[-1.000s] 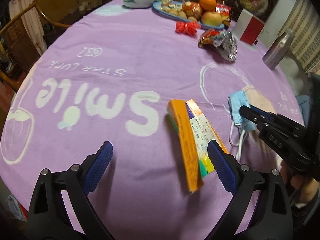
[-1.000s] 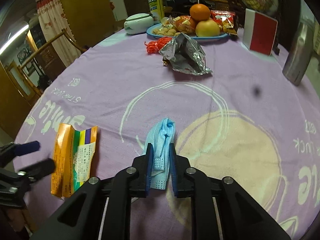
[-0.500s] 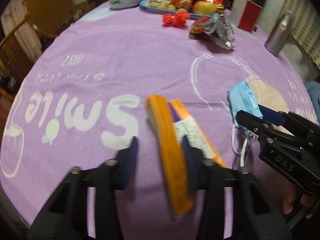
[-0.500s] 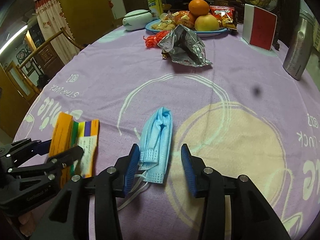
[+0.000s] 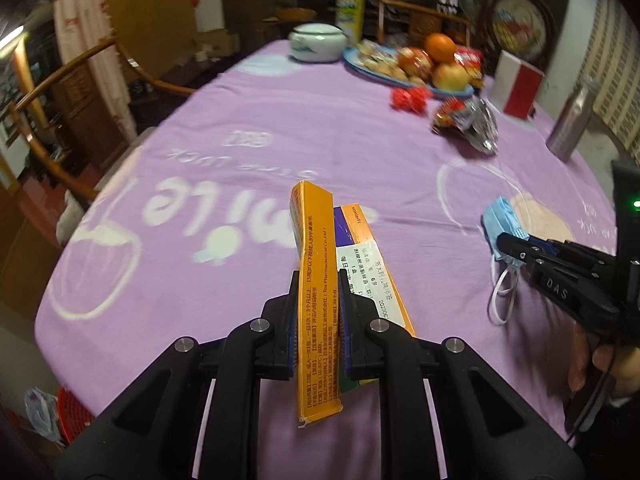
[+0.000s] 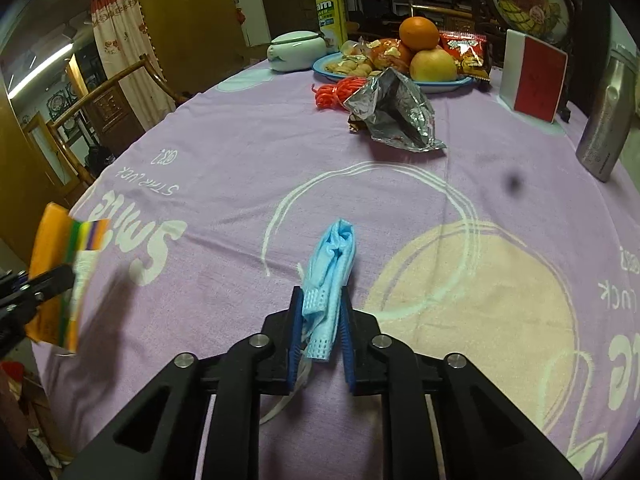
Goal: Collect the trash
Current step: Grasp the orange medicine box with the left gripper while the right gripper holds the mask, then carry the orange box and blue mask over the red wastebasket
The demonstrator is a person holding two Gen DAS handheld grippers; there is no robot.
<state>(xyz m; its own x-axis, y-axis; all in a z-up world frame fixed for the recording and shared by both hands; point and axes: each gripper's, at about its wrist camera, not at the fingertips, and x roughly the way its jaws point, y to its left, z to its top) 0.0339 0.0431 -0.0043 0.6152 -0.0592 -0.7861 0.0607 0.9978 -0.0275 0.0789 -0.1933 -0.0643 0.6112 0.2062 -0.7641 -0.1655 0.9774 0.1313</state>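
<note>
The flattened orange carton (image 5: pixel 318 300) was clamped in the left gripper (image 5: pixel 318 320), whose jaws had just been closing on it. The blue face mask (image 6: pixel 330 280) was pinched in the right gripper (image 6: pixel 320 332) at the purple tablecloth (image 6: pixel 240 152); the foil wrapper (image 6: pixel 396 114) lay near the fruit plate (image 6: pixel 440 85).

Flattened orange box (image 5: pixel 318 300), crumpled blue mask (image 6: pixel 332 268)
</note>
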